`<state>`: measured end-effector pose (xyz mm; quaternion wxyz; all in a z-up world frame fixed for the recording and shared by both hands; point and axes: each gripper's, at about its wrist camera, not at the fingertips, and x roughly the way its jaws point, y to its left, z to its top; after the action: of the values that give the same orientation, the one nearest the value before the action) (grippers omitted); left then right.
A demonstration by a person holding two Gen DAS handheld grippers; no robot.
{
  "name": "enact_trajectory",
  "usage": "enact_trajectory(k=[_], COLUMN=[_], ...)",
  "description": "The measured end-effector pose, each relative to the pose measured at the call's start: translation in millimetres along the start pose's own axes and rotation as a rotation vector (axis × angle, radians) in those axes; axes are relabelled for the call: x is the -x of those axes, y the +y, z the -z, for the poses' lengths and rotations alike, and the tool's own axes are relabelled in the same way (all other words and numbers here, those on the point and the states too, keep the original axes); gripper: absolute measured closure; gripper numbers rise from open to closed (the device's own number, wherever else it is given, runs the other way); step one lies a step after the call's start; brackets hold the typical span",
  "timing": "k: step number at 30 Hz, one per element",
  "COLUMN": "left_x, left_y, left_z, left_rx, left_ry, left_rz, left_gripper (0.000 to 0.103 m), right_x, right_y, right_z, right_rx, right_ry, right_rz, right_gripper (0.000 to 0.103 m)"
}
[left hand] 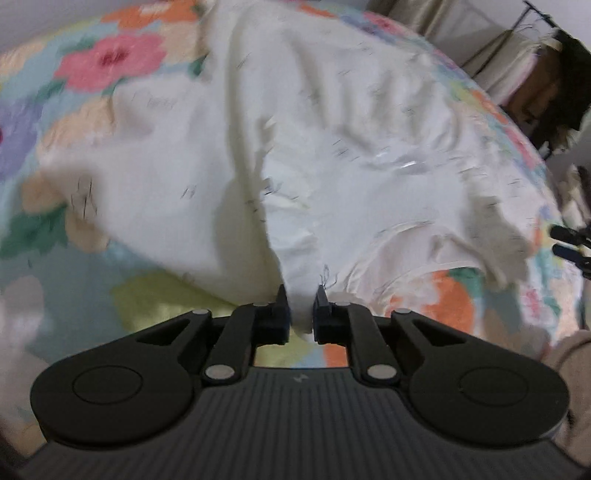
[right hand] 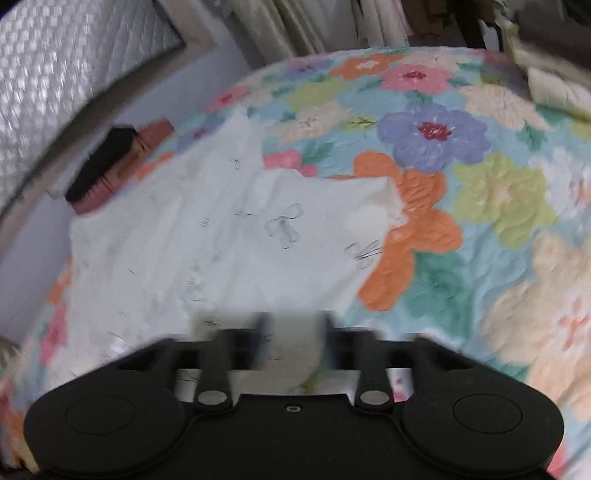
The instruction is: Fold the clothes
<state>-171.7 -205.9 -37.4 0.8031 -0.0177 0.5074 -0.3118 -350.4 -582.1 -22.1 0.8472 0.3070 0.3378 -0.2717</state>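
closest to the left wrist camera, the left gripper (left hand: 302, 295) has its two black fingers pressed onto a bunched fold of the white garment (left hand: 295, 158), so the jaws are clamped on the cloth with only that pinch of fabric between them. from the pinch the garment fans away across the floral bedspread (left hand: 92, 280), rumpled and creased, with small dark bow-like marks scattered over it. part of the cloth is blurred, mostly along its left and right edges. one loose flap hangs off toward the right, over an orange flower on the bedspread. at the far right edge of this view, two dark fingertips of the right gripper (left hand: 569, 242) show just beside the bed's edge, apart from the cloth there.

seen from the right wrist, the right gripper (right hand: 293, 321) is blurred. its fingers stand apart with white cloth showing in the gap between them; whether they press on that cloth i cannot tell. beyond it the white garment (right hand: 221, 236) lies spread fairly flat on the floral bedspread (right hand: 498, 192), a drawn bow visible near its middle. a dark and reddish object (right hand: 110, 170) sits past the garment's far left corner, too blurred to name. pale curtains (right hand: 295, 26) hang behind the bed.
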Motion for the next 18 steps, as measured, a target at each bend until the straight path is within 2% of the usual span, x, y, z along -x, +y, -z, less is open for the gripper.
enact_trajectory(k=[2,4,6,8,14,18], left_x=[20,35,36,29,-54,-98], left_y=[-18,-38,-56,-74,-134,-163], left_z=[-6,-10,-17,-26,-50,-53], left_rx=[-0.036,-0.094,-0.142,-0.179,-0.197,-0.197], left_ry=[-0.036,-0.075,-0.115,-0.146,-0.052,0.021], left_rz=[0.010,-0.018,-0.025,-0.014,0.092,0.103], left_gripper=[0.088,0.070,0.064,0.062,0.062,0.062], right_x=[-1,-9,-25,-41,-75,-83], right_y=[-12,-31,-49,-64,-96,-98], right_z=[-12,-12,-16,-15,-8,-22], right_rx=[-0.036,-0.134,-0.233,-0.308,-0.546,-0.562], right_ry=[-0.013,0.008,0.026,0.050,0.102,0.043], right_rz=[-0.024,-0.055,-0.082,-0.105,-0.253,-0.244], right_gripper=[0.034,0.034,0.034,0.034,0.034,0.034])
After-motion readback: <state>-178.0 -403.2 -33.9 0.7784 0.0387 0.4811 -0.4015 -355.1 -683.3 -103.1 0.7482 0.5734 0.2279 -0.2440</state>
